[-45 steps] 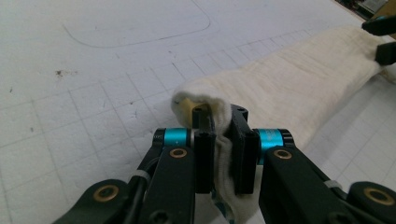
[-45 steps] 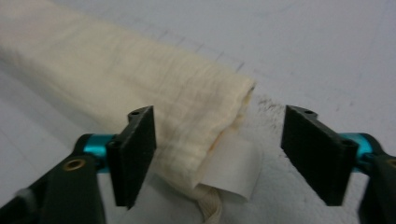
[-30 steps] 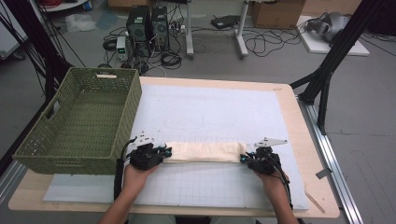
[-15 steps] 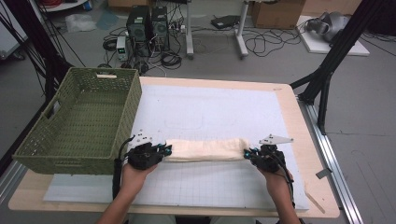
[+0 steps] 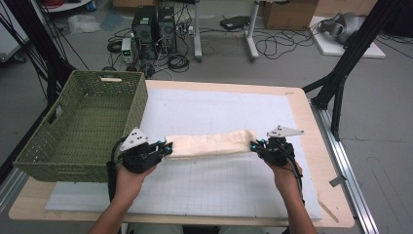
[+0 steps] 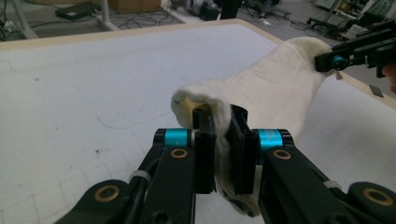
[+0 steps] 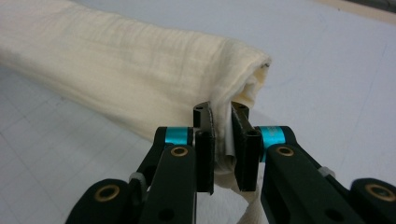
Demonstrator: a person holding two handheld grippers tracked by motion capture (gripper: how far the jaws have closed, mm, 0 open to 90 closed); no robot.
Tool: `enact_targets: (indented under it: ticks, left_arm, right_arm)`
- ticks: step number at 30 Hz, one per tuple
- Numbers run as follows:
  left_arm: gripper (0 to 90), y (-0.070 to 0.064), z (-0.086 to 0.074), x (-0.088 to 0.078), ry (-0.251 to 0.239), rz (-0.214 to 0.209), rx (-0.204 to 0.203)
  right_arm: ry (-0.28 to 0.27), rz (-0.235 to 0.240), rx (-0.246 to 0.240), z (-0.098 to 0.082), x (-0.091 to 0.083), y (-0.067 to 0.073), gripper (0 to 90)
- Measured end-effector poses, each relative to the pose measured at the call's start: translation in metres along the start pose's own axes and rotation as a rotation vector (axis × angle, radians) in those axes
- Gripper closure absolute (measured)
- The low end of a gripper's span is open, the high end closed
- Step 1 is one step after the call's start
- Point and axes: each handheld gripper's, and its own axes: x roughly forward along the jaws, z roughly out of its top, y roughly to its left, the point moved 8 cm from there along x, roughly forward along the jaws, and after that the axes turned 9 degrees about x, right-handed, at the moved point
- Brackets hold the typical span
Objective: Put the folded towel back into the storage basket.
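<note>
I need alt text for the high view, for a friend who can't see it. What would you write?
A person's two grippers hold a cream cloth by its ends, stretched between them above a white mat on a wooden table: the left gripper and right gripper are both shut on it. A green basket stands at the table's left end.

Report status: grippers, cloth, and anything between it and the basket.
Left gripper shut on the cream cloth. Right gripper shut on its other end. Cloth stretched between them. Green basket sits left, nothing in between.
</note>
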Motion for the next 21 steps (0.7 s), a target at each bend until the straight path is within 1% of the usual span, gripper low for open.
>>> enact_targets:
  ticks: [5, 9, 15, 21]
  left_arm:
    - [82.0, 0.003, 0.014, -0.013, -0.028, 0.022, 0.018]
    - [82.0, 0.006, 0.021, -0.023, -0.048, 0.047, 0.030]
    - [82.0, 0.014, 0.025, -0.040, -0.063, 0.078, 0.032]
    - [82.0, 0.027, 0.028, -0.057, -0.078, 0.119, 0.028]
  right_arm:
    - [-0.024, 0.011, -0.026, 0.021, 0.003, 0.004, 81.7]
    - [-0.027, 0.015, -0.053, 0.037, 0.008, 0.010, 81.7]
    - [-0.032, 0.031, -0.097, 0.059, 0.019, 0.022, 81.7]
    - [-0.040, 0.047, -0.136, 0.081, 0.031, 0.038, 81.7]
